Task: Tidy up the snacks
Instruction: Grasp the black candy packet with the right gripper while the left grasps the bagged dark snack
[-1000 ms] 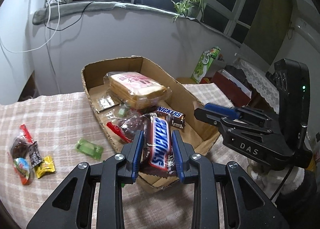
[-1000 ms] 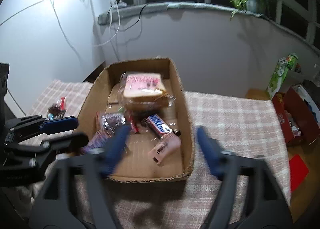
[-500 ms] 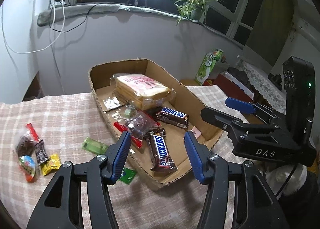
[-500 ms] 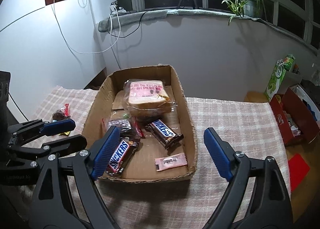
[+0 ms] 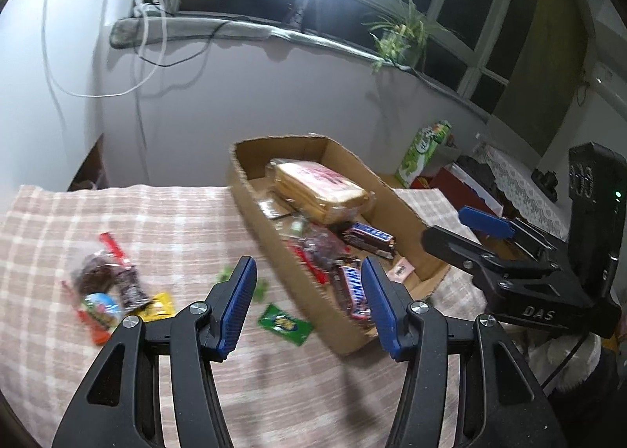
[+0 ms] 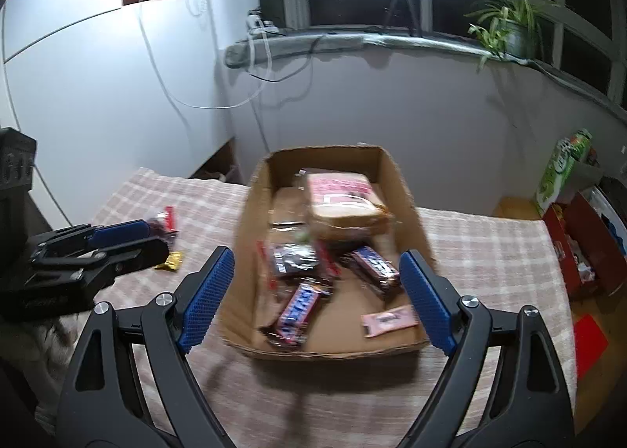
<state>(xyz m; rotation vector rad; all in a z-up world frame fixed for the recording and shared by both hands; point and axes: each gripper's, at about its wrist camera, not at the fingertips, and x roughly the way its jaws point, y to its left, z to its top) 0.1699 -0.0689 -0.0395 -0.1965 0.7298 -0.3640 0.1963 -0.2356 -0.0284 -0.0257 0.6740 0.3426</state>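
Observation:
A cardboard box (image 5: 250, 201) (image 6: 399, 181) on the checked tablecloth holds a bagged sandwich (image 5: 321, 193) (image 6: 341, 201), two Snickers bars (image 5: 352, 291) (image 6: 299, 311), a dark snack bag (image 6: 294, 256) and a pink sachet (image 6: 390, 318). My left gripper (image 5: 309, 307) is open and empty, above the box's near left corner. My right gripper (image 6: 317, 299) is open and empty, above the box's front. Loose snacks lie left of the box: a green packet (image 5: 284, 322), a yellow packet (image 5: 156, 307) and a small pile of wrapped sweets (image 5: 106, 283).
The tablecloth (image 5: 176, 220) covers the table, with a white wall behind. A green carton (image 6: 560, 165) and a red box (image 6: 580, 244) stand off the table's right side. The right gripper's body (image 5: 548, 263) shows at right in the left wrist view.
My left gripper opened and let the Snickers bar drop into the box, then drew back and left. My right gripper pulled back from the box.

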